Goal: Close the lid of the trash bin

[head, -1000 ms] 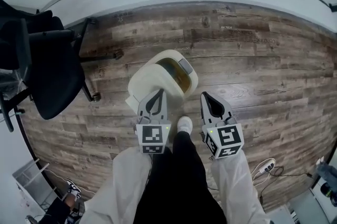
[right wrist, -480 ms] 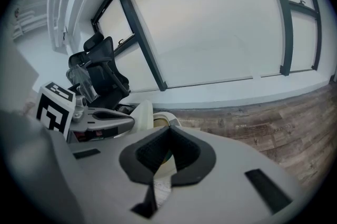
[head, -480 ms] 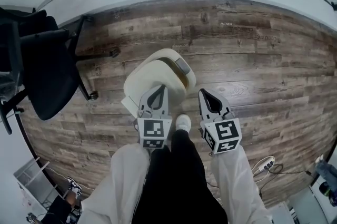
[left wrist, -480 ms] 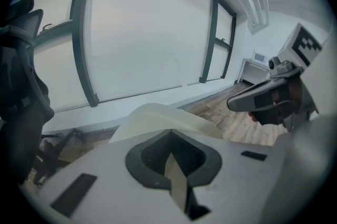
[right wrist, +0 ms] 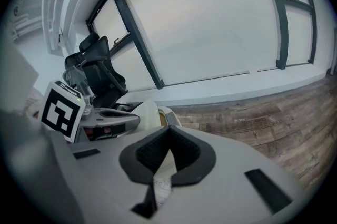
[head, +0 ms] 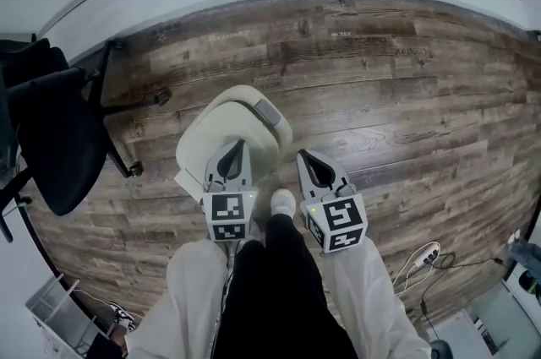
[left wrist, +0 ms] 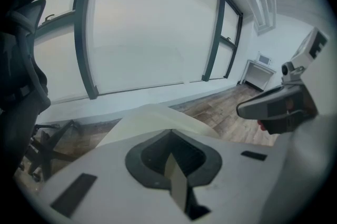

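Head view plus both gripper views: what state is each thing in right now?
Bin lid: almost down; the right gripper view shows a thin gap under it.
Left gripper: jaws together, empty, over the lid.
Right gripper: jaws together, empty, beside the bin.
Office chair: upright, nobody in it.

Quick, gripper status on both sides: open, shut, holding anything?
Left gripper: shut, nothing between the jaws, above the trash bin lid.
Right gripper: shut, empty.
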The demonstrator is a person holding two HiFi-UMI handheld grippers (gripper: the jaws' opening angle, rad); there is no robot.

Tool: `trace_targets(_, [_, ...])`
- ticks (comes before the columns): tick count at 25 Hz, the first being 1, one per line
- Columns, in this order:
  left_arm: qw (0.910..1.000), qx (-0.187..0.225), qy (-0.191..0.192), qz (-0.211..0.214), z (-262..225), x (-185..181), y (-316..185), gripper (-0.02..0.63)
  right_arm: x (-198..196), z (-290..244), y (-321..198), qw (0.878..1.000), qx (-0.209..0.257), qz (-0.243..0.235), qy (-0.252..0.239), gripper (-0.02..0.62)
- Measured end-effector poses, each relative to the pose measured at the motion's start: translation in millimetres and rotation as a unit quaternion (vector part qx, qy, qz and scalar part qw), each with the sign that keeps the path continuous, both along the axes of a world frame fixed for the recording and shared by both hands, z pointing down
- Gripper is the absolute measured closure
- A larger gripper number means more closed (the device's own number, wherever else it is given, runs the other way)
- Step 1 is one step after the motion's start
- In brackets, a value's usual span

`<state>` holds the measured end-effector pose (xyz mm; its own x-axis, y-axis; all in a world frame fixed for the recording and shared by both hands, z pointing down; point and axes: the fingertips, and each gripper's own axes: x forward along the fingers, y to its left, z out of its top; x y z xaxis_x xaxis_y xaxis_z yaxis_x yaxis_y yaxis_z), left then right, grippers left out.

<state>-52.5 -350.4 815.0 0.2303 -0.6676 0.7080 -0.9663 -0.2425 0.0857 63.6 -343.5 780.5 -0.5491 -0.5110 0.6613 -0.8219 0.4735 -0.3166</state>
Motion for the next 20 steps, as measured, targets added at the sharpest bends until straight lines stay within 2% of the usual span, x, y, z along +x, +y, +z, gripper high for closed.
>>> trace_targets(6, [0.9998,-0.018,-0.001,0.003,15.2,8.2,-8.2,0.598,8.2,4.9,-0.3,1.0,-0.01,0.013,-0.002,0.572])
trace_targets(20, [0.9996,-0.028,0.0,0.001,40.6,12.5,-10.7,0.598,2.0,22.4,0.1,1.0,-0.021,0.01,-0.008,0.572])
